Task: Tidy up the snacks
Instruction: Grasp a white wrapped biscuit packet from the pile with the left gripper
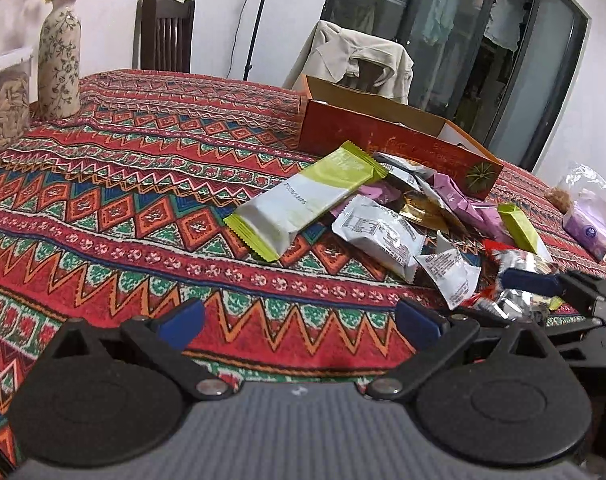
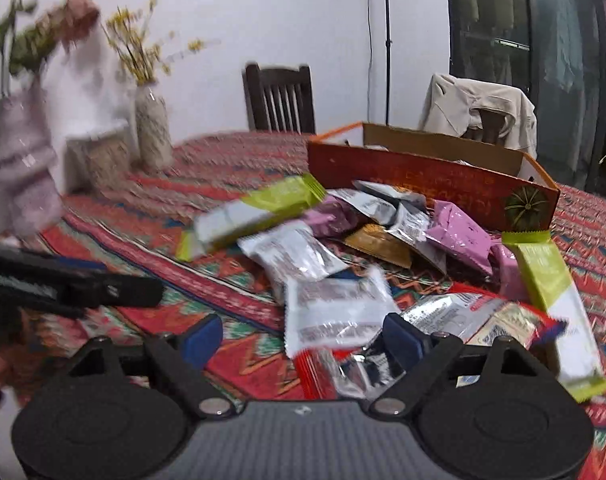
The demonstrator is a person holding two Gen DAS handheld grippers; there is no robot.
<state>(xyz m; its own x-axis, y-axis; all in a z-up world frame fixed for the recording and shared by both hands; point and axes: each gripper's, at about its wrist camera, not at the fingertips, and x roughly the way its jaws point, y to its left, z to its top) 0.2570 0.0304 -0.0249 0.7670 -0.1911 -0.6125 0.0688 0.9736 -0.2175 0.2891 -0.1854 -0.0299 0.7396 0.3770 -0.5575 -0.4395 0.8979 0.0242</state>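
Sprawling across the patterned tablecloth (image 1: pixel 123 184) before the open red box (image 1: pixel 399 144), the snack pile (image 2: pixel 343 248) lies just ahead of the right gripper (image 2: pixel 303 340), nearer than the left gripper (image 1: pixel 299 316), both spread wide and empty.

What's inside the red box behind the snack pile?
The red box shows only its bare cardboard inner wall. Its front wall hides the floor, so any contents cannot be seen.
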